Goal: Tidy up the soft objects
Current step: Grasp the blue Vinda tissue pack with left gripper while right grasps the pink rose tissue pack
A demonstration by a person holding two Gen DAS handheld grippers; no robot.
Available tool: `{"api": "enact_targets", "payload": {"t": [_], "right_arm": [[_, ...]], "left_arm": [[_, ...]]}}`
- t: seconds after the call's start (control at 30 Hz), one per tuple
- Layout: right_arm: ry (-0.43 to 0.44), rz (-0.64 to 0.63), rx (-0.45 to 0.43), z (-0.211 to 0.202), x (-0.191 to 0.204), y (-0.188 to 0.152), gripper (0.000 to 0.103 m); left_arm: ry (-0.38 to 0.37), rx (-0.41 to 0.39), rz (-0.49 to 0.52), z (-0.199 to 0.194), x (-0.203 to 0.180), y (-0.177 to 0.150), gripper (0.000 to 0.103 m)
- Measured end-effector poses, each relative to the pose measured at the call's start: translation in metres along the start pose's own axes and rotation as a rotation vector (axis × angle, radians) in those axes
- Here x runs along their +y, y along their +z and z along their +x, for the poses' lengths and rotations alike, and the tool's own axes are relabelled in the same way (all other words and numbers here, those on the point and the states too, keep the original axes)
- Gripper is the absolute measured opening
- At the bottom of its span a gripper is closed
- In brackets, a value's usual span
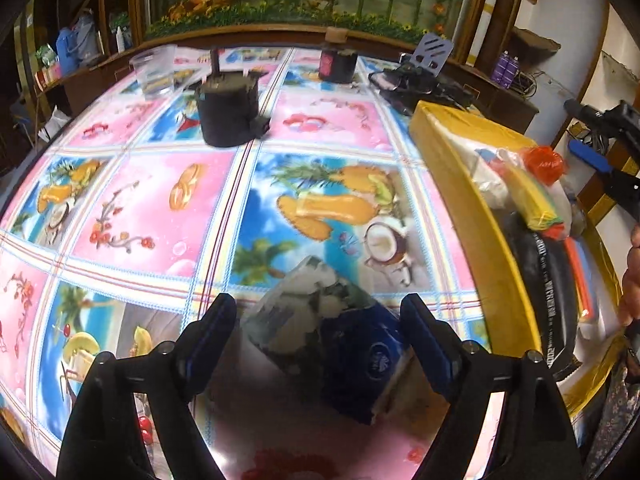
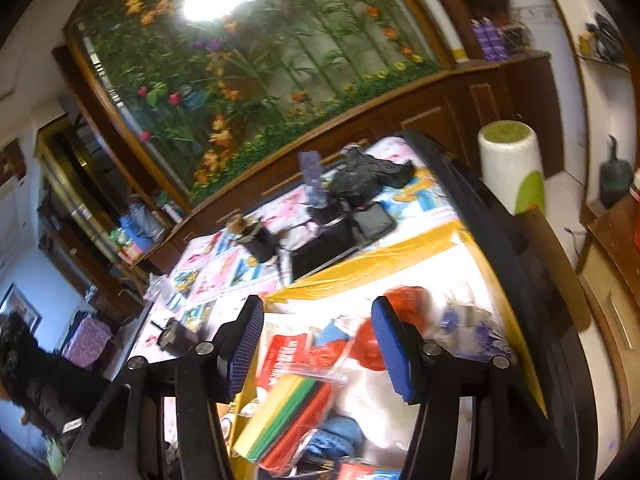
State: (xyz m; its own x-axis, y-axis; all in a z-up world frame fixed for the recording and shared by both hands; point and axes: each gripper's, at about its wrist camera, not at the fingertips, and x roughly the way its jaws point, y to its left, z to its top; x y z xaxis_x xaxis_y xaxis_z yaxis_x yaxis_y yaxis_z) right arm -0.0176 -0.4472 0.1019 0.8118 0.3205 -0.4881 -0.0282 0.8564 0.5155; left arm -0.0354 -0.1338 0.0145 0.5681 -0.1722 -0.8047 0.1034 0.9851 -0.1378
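Observation:
A soft dark-blue and grey tissue pack (image 1: 340, 332) lies on the patterned tablecloth (image 1: 160, 200). My left gripper (image 1: 316, 328) is open, its fingers on either side of the pack without clamping it. A yellow box (image 1: 476, 216) at the right holds soft items: a bag of coloured sheets (image 1: 536, 200), a red bundle (image 1: 544, 162), white cloth. In the right wrist view my right gripper (image 2: 320, 344) is open and empty above that box (image 2: 400, 252), over the coloured sheets (image 2: 288, 412) and red bags (image 2: 368, 348). The right gripper also shows at the left wrist view's right edge (image 1: 612, 148).
A black cylinder (image 1: 230, 108) and a clear cup (image 1: 154, 70) stand at the far left of the table, a dark jar (image 1: 338, 65) and black bags (image 1: 416, 82) at the back. A white and green roll (image 2: 512, 168) stands beyond the table's right edge.

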Motion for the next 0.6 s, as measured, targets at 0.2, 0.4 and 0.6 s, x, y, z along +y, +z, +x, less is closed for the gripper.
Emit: {"api": "enact_targets", "payload": {"t": [0.2, 0.4, 0.6], "right_arm": [[0.132, -0.122, 0.013, 0.002, 0.031, -0.010, 0.065], [0.369, -0.262, 0.167, 0.005, 0.081, -0.049, 0.075], [0.313, -0.578, 0.456, 0.013, 0.149, -0.121, 0.075]], "left_arm": [[0.098, -0.031, -0.073, -0.015, 0.053, -0.005, 0.083], [0.073, -0.036, -0.207, -0.018, 0.111, 0.000, 0.086], [0.053, -0.035, -0.210, -0.014, 0.111, 0.004, 0.096]]}}
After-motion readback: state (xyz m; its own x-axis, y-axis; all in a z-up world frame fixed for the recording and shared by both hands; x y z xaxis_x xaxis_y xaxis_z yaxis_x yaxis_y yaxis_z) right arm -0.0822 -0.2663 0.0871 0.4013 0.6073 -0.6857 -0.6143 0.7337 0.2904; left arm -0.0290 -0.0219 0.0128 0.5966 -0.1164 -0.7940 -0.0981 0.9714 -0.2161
